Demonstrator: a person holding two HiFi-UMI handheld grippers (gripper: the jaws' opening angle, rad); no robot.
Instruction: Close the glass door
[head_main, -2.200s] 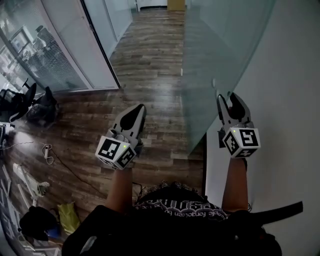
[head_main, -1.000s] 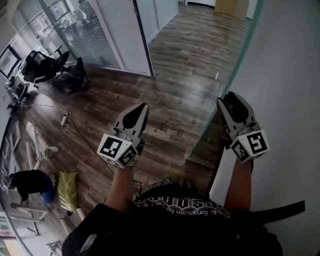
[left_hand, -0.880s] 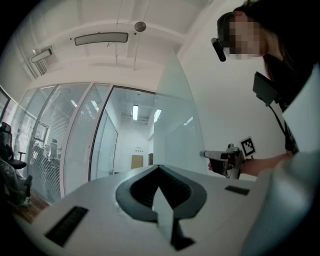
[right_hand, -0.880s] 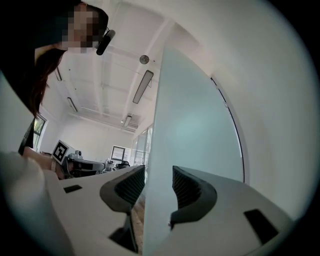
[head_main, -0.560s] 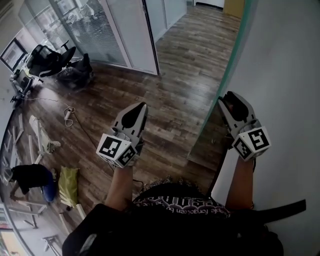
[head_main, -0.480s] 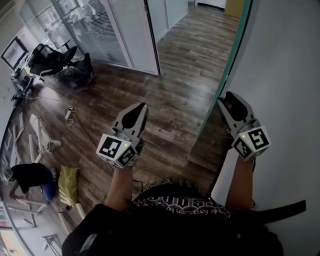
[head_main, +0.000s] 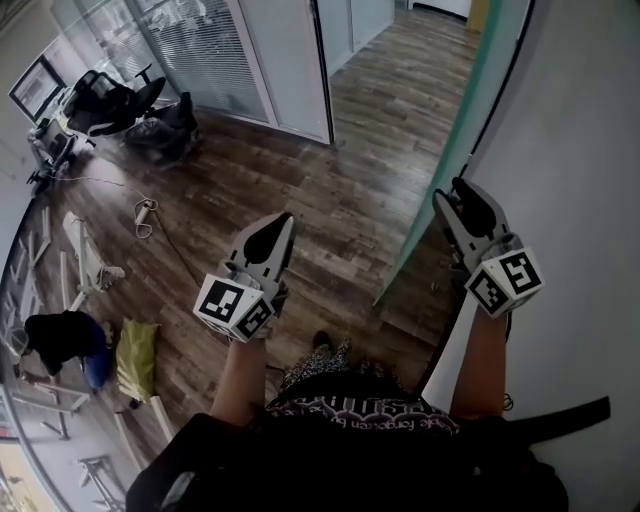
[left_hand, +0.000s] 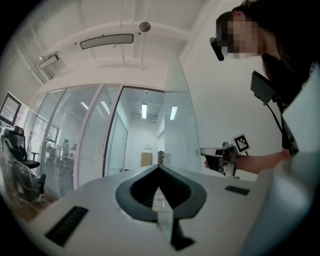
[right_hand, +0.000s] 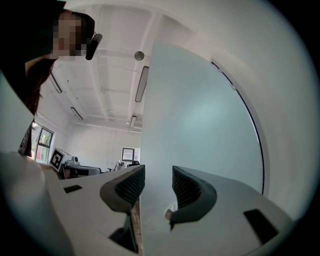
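The glass door shows as a teal edge running up the right side of the head view, close to the white wall. My right gripper reaches to that edge at mid height. In the right gripper view the frosted pane passes between the two jaws of the right gripper, which are closed on its edge. My left gripper hangs over the wood floor, apart from the door, shut and empty. In the left gripper view the left gripper has its jaws meeting, with the door and the right gripper ahead.
A glass partition wall with blinds lines the far left. Office chairs and dark bags stand before it. A cable lies on the floor. A crouching person in dark clothes and a yellow-green bag are at the lower left.
The glass door has swung with my right gripper, from a broad pane across the view to a thin edge near the right wall. The left gripper has kept its place.
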